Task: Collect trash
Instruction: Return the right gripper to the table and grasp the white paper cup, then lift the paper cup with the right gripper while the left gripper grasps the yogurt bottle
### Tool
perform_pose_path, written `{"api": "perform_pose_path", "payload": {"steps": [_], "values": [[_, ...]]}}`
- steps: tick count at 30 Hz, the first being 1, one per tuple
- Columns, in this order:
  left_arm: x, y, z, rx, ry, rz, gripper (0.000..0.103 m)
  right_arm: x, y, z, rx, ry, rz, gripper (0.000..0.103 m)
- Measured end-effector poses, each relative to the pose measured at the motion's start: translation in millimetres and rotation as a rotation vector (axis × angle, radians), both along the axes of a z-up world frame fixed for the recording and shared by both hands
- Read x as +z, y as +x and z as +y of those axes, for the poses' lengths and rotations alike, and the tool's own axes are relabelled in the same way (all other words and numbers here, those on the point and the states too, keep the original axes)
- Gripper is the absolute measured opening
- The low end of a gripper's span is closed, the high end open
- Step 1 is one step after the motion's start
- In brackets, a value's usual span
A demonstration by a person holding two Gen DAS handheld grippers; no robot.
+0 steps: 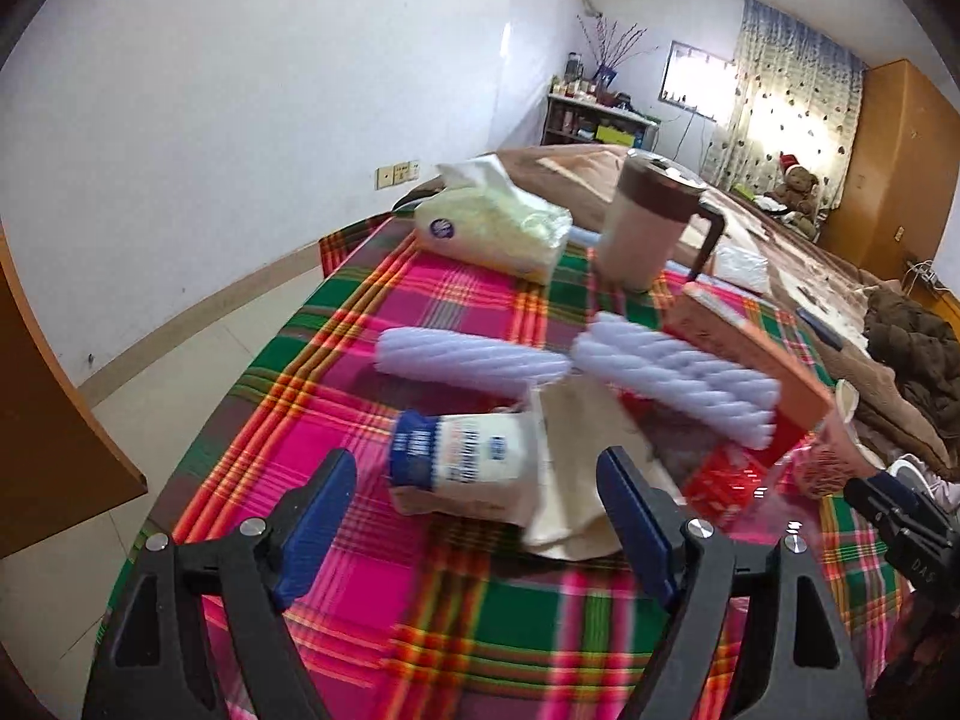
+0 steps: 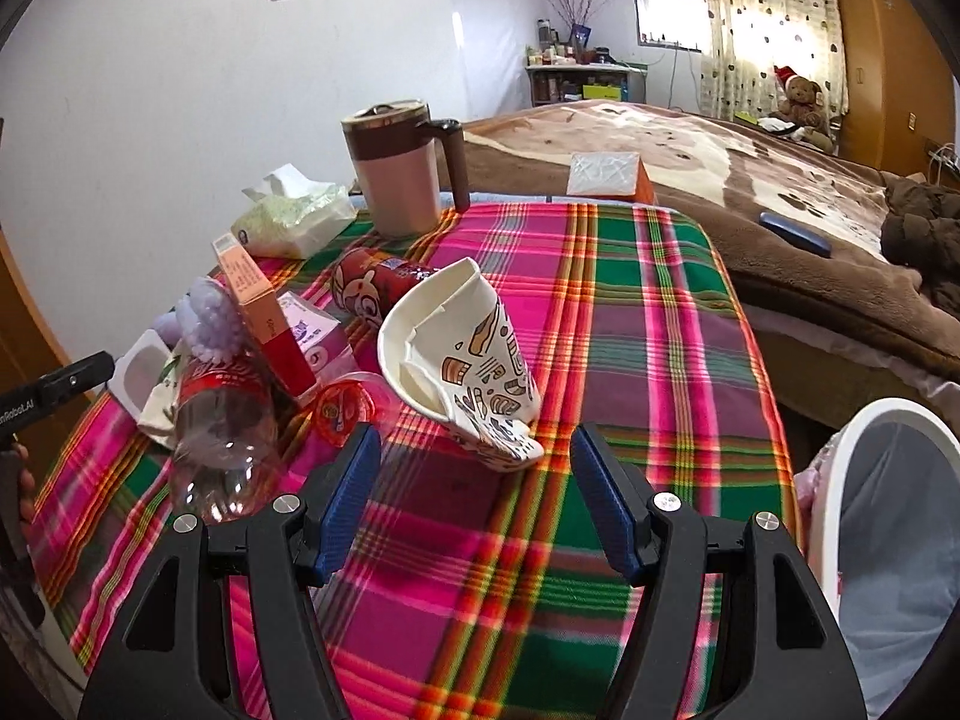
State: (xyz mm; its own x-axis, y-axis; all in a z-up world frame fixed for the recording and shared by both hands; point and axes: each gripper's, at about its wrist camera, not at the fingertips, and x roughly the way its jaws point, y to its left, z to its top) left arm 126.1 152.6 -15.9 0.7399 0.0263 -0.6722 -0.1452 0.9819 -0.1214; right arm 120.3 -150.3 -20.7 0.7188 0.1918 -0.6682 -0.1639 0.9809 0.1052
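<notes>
The picking-up has not yet started on either side, by the look of it: the right gripper [image 2: 474, 483] stands wide open and empty, its blue-padded jaws framing the crushed white paper cup with brown and blue drawings [image 2: 462, 360], which lies on its side on the pink-and-green plaid tablecloth [image 2: 630, 324] just ahead. The left gripper [image 1: 480, 519] is likewise spread and holds nothing, aimed at the small white bottle with a blue cap [image 1: 462, 462] lying on beige paper. The white-rimmed bin with a pale liner [image 2: 888, 528] waits off the table's right edge (handy for the cup). Next, I judge, the right jaws must advance around the cup and close gently, since it will crumple
</notes>
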Motion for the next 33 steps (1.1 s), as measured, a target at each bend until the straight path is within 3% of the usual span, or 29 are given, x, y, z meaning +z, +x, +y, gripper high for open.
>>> {"api": "perform_pose_path", "payload": {"steps": [17,23,28,33], "values": [[-28,32,14,-0.015,-0.040,0.074,0.085,-7,21,11,-0.044,0.010,0.017,0.067],[-32,35,16,-0.006,-0.055,0.070,0.085,-11,25,12,-0.043,0.012,0.031,0.049],[-32,34,14,-0.011,-0.064,0.072,0.067,-11,25,13,-0.036,0.014,0.030,0.035],[-31,33,12,-0.012,-0.061,0.065,0.064,-11,25,14,-0.033,0.016,0.028,0.030]]}}
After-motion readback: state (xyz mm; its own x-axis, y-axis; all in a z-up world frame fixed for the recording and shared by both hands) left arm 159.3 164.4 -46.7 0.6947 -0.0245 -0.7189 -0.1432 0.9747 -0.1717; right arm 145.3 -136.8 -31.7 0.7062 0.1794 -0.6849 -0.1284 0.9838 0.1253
